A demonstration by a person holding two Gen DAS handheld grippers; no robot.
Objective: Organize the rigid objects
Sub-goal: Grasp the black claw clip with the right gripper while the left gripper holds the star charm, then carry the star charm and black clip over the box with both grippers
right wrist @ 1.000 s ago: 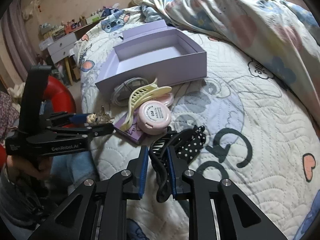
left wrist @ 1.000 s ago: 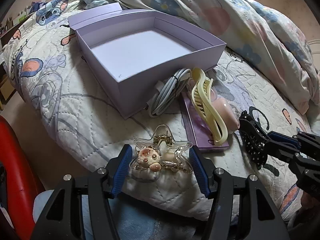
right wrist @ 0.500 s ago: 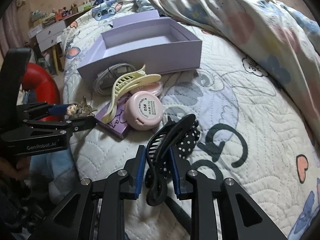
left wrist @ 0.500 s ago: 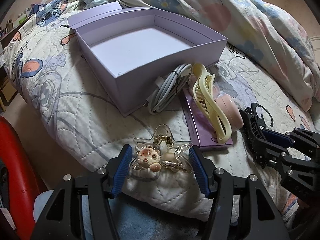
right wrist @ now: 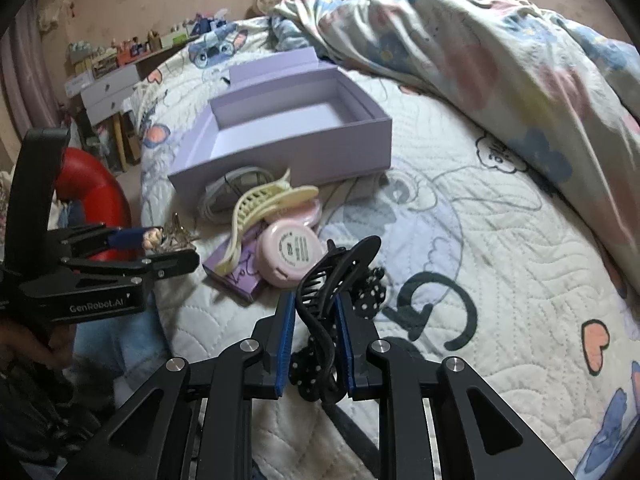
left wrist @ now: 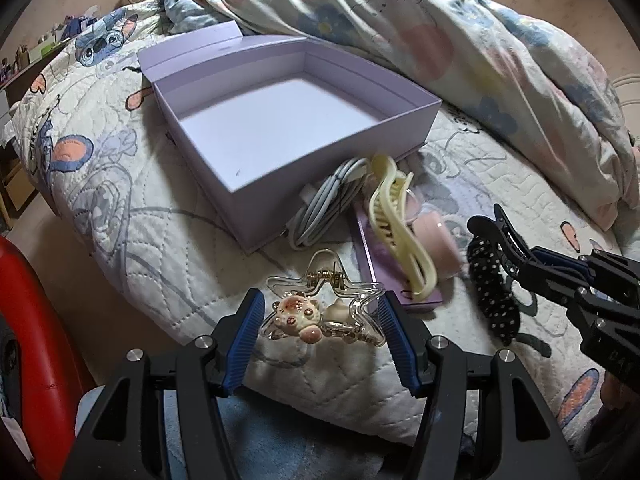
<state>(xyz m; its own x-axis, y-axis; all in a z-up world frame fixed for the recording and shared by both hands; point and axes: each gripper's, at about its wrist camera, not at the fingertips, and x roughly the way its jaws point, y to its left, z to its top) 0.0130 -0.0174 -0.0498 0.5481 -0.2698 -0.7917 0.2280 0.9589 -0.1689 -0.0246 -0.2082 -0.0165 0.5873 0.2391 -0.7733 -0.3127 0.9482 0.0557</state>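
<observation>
My left gripper is shut on a clear star-shaped hair clip with a small cow figure, held just above the bed's near edge. My right gripper is shut on a black polka-dot claw clip, lifted off the quilt; it also shows in the left wrist view. An open, empty lilac box sits on the bed ahead. In front of it lie a coiled white cable, a cream claw clip, a pink round compact and a flat purple card.
A rumpled floral duvet fills the back and right of the bed. A red round object stands off the bed's left edge. A dresser with small items stands by the far wall.
My right gripper has raised the black claw clip off the quilt and moved toward the box. My left gripper has kept hold of the star clip and shifted slightly forward.
</observation>
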